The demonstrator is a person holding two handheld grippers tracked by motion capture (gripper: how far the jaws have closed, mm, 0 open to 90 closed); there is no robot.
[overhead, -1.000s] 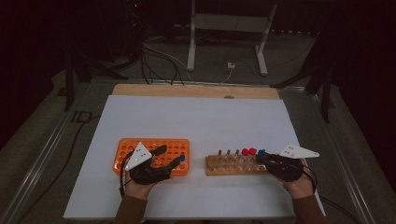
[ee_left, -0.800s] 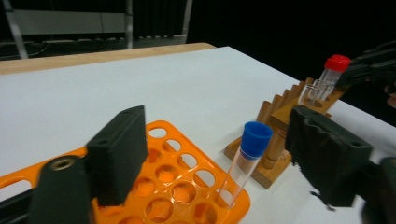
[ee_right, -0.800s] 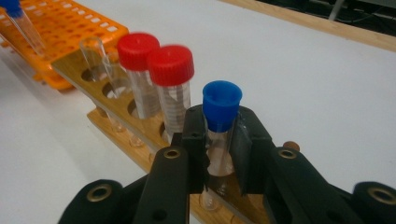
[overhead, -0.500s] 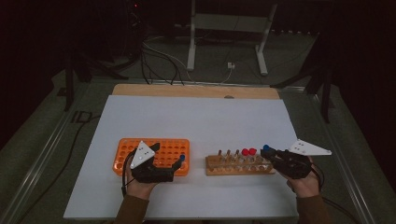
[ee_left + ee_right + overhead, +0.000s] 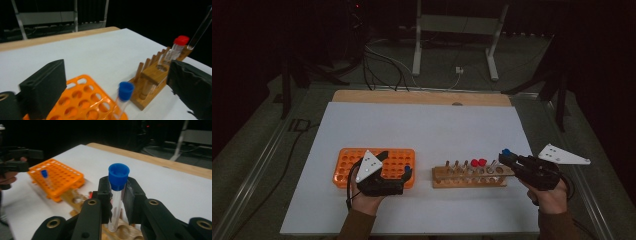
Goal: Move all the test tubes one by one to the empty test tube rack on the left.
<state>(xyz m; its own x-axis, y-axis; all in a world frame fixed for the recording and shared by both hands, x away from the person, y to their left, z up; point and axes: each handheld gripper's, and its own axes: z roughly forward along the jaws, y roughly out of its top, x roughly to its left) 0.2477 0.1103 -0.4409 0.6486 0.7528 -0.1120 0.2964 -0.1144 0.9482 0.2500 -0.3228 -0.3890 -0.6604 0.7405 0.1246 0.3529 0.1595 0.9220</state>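
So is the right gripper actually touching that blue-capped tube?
Touching. In the right gripper view, the right gripper has both black jaws pressed against the clear blue-capped tube, holding it upright above the wooden rack.

Bare desk (image 5: 422, 125) lay open beyond both tongs; between them stood the wooden rack (image 5: 469, 176) and orange rack (image 5: 347, 162).

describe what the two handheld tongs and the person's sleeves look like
Both tongs, left and right, are black, blocky and two-jawed. Each carries a pale grey three-cornered plate with small dots on top. The right gripper view shows brass-coloured rings at the linkage pivots. A dark cable loops from the left one. The sleeves are brown.
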